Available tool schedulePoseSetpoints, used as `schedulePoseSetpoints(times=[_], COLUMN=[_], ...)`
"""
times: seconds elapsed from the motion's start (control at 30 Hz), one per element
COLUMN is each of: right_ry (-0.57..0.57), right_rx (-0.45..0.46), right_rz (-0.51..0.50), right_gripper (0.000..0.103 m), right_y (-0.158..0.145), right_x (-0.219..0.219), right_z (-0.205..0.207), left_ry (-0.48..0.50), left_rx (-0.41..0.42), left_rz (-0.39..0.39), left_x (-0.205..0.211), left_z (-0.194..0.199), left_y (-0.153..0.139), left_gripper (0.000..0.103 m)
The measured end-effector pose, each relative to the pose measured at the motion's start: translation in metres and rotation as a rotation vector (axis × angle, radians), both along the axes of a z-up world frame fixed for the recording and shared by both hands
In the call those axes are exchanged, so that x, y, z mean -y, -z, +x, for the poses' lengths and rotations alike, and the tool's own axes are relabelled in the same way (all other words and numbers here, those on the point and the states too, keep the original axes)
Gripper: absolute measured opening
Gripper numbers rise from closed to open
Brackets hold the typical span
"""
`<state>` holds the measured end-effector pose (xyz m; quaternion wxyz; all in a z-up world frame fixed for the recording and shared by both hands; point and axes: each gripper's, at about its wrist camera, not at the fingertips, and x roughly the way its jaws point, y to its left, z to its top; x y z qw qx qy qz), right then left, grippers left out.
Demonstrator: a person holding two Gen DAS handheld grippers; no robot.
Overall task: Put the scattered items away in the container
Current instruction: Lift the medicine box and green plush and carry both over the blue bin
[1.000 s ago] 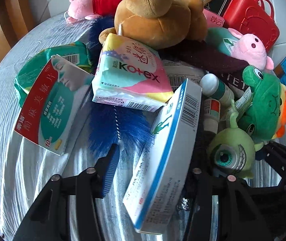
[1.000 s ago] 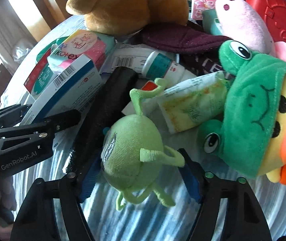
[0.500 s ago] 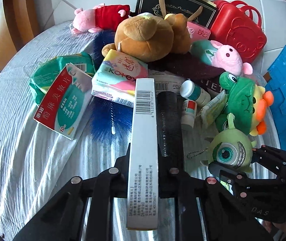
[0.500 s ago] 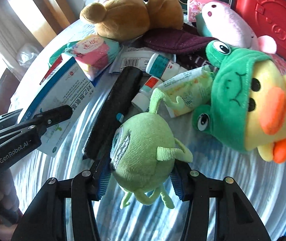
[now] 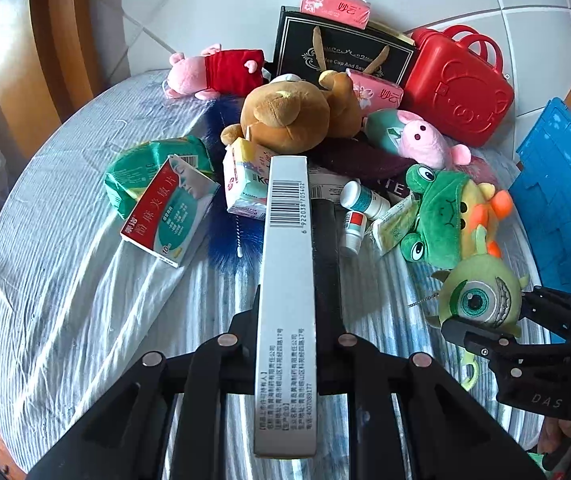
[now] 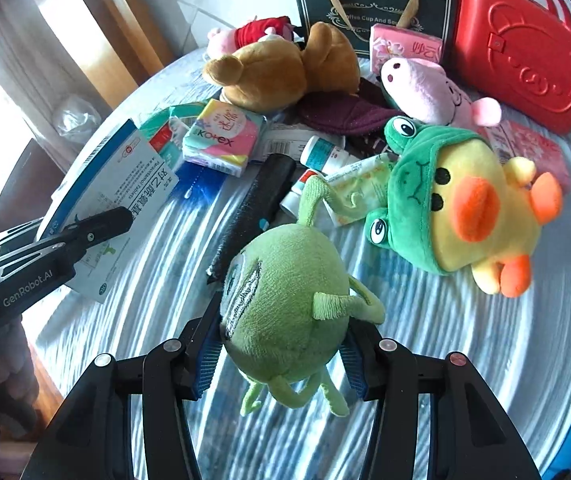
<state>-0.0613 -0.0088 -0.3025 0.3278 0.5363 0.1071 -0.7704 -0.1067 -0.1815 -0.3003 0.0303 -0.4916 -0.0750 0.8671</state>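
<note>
plush toys [image 5: 285, 120]: six showing
medicine boxes [image 5: 287, 300]: two showing
pink tissue packs [image 5: 335, 8]: possibly three lying
small bottles [image 5: 365, 200]: two lying

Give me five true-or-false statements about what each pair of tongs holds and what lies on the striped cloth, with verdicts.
1. The left tongs are shut on the white medicine box. True.
2. The right tongs are open and hold nothing. False: they are shut on the green one-eyed plush.
3. The brown teddy bear lies in front of the black gift bag. True.
4. The frog-hooded duck plush is gripped by the tongs. False: it lies on the striped cloth, apart from both tongs.
5. The red case is blue. False: it is red.
</note>
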Motion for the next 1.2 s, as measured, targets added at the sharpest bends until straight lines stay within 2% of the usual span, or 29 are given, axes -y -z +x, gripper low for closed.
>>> schedulePoseSetpoints(times=[0.43, 0.87, 1.2], right_ry=[-0.035, -0.112, -0.13], right_rx=[-0.056, -0.122, -0.178], right_rz=[-0.063, -0.127, -0.169], right_gripper=[0.051, 0.051, 0.051], right_y=[-0.07, -0.143, -0.191], right_x=[-0.012, -0.026, -0.051], right_z=[0.027, 0.062, 0.071], left_ry=[-0.023, -0.088, -0.119], left_rx=[-0.056, -0.105, -0.154], left_rz=[-0.029, -0.021, -0.005], left_x=[-0.003, 0.0, -0.015], left_z=[0.035, 0.068, 0.087], left_y=[-0.058, -0.121, -0.175], left_gripper=[0.016, 0.016, 0.016])
